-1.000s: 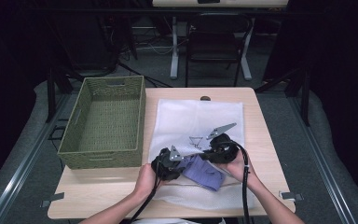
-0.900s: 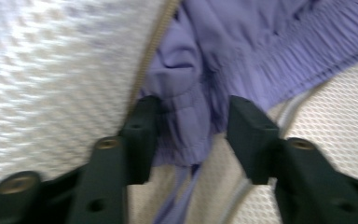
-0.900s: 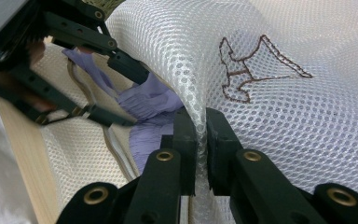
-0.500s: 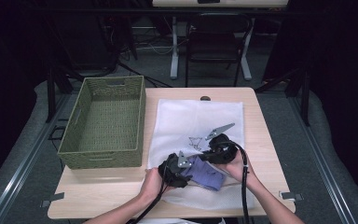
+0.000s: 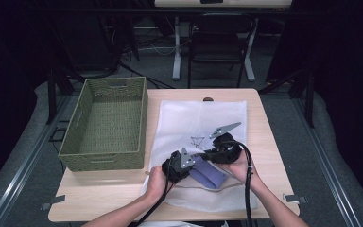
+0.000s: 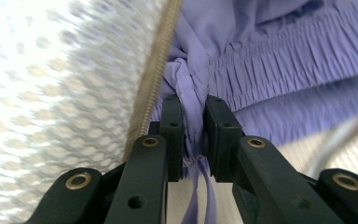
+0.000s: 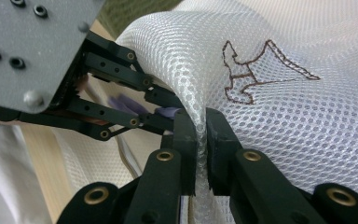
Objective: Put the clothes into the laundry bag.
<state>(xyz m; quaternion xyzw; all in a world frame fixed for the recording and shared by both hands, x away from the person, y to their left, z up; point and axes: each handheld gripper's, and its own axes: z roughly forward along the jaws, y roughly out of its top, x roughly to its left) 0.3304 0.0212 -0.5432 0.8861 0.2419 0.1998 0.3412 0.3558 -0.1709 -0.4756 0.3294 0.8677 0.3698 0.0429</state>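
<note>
Purple garment (image 6: 261, 60) pinched in left gripper (image 6: 193, 126), jaws just closing; right gripper (image 7: 201, 135) clamps mesh bag (image 7: 279, 107).

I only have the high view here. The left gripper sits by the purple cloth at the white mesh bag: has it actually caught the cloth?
Observer: Yes. The left gripper pinches a gathered fold of the purple elastic-waisted garment; its jaws have just been closing.
Operator: And the right one?
Observer: The right gripper is clamped on a raised fold of the white mesh laundry bag.
Operator: Where is the zip?
Observer: The bag's tan zipper runs just beside the left gripper's jaws.
</note>
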